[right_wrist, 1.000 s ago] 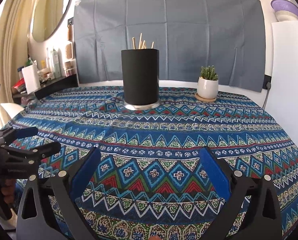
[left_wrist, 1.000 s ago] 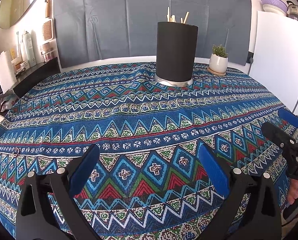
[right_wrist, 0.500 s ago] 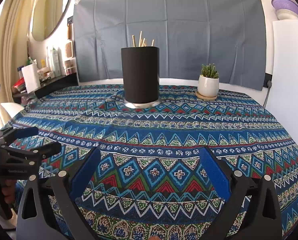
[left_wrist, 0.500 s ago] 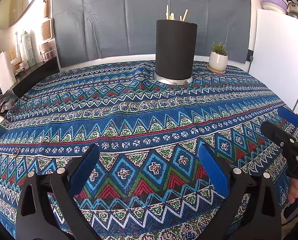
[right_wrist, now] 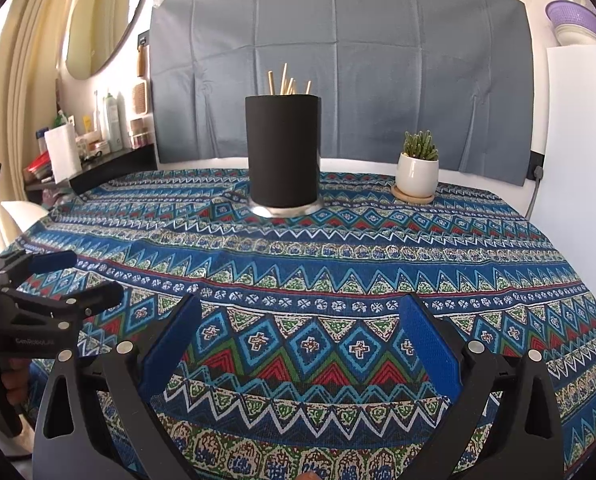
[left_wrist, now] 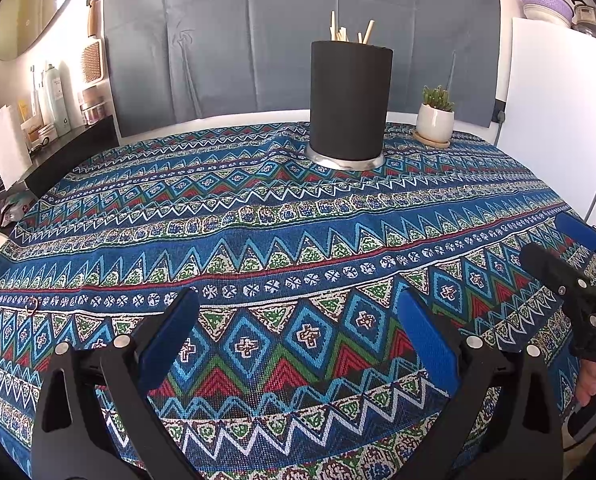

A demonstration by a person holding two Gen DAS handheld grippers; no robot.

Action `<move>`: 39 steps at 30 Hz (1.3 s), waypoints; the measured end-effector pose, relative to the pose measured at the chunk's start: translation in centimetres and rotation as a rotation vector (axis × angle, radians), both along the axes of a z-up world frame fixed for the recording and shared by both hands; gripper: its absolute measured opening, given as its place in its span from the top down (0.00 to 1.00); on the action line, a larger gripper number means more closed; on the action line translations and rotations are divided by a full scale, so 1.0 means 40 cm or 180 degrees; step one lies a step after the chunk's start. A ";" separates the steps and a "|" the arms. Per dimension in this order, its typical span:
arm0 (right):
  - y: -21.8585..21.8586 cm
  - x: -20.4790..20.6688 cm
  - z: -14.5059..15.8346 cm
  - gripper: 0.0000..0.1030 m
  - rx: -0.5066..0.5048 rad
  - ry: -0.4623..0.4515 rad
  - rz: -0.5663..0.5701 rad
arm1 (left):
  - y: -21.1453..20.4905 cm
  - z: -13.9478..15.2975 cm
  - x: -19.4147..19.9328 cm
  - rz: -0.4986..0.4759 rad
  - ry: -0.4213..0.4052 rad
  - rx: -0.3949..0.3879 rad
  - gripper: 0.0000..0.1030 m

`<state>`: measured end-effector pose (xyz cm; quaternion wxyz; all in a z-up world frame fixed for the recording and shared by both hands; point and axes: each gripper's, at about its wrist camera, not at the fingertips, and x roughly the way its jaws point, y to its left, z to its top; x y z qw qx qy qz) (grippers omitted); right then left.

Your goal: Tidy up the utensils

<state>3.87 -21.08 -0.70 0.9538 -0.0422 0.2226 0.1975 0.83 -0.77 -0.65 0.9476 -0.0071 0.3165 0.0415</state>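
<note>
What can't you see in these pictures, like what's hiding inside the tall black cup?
- Black cup: in both views its wall hides everything inside; only the wooden stick tips poke out, so their kind is unclear.
- Shelf bottles: too small in the left view to read.
- Right gripper: cut off by the left view's right edge.
- Left gripper: its handle leaves the right view's left edge.
- Purple basket: its contents are hidden by its rim.

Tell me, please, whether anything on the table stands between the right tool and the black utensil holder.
Nothing visible does. Only bare patterned tablecloth lies between the open right tool and the black holder. The potted cactus stands off to the holder's right.
</note>
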 end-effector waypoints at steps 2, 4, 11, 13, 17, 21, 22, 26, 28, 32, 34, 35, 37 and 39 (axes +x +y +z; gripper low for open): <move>0.001 -0.002 0.000 0.08 -0.0008 -0.0008 -0.0002 | 0.000 0.000 0.000 -0.0004 0.0002 0.0000 0.06; 0.001 -0.002 0.000 0.08 -0.0009 -0.0010 -0.0004 | -0.001 0.001 0.000 -0.0007 -0.0003 -0.0004 0.06; -0.001 0.003 -0.001 0.08 0.0004 0.0018 -0.0006 | -0.003 0.002 -0.003 -0.0006 -0.0013 0.0005 0.06; -0.001 0.004 0.000 0.08 0.0002 0.0017 -0.0004 | -0.002 0.002 -0.004 -0.0007 -0.0014 0.0010 0.06; -0.002 0.005 -0.001 0.08 -0.0006 0.0012 -0.0004 | -0.002 0.002 -0.004 -0.0007 -0.0012 0.0008 0.06; -0.002 0.004 -0.001 0.08 -0.0002 0.0012 -0.0008 | -0.002 0.002 -0.004 -0.0008 -0.0014 0.0011 0.06; -0.002 0.005 -0.001 0.08 -0.0002 0.0012 -0.0008 | -0.003 0.002 -0.004 -0.0008 -0.0016 0.0013 0.06; -0.002 0.005 -0.001 0.08 -0.0005 0.0011 -0.0005 | -0.003 0.002 -0.004 -0.0006 -0.0016 0.0010 0.06; -0.002 0.005 -0.001 0.08 -0.0009 0.0008 -0.0007 | -0.003 0.002 -0.005 -0.0009 -0.0017 0.0011 0.06; -0.004 0.006 -0.002 0.08 -0.0019 0.0006 -0.0004 | -0.002 0.002 -0.003 -0.0010 -0.0010 0.0003 0.06; -0.004 0.006 -0.002 0.08 -0.0018 0.0005 -0.0004 | -0.002 0.002 -0.003 -0.0012 -0.0010 0.0003 0.06; -0.003 0.006 -0.002 0.08 -0.0018 0.0005 -0.0005 | -0.002 0.002 -0.003 -0.0010 -0.0010 0.0007 0.06; -0.003 0.006 -0.002 0.08 -0.0019 0.0006 -0.0002 | -0.003 0.002 -0.002 -0.0012 -0.0008 0.0018 0.06; -0.004 0.007 -0.002 0.08 -0.0019 0.0009 0.0000 | -0.004 0.002 -0.001 -0.0017 -0.0010 0.0016 0.06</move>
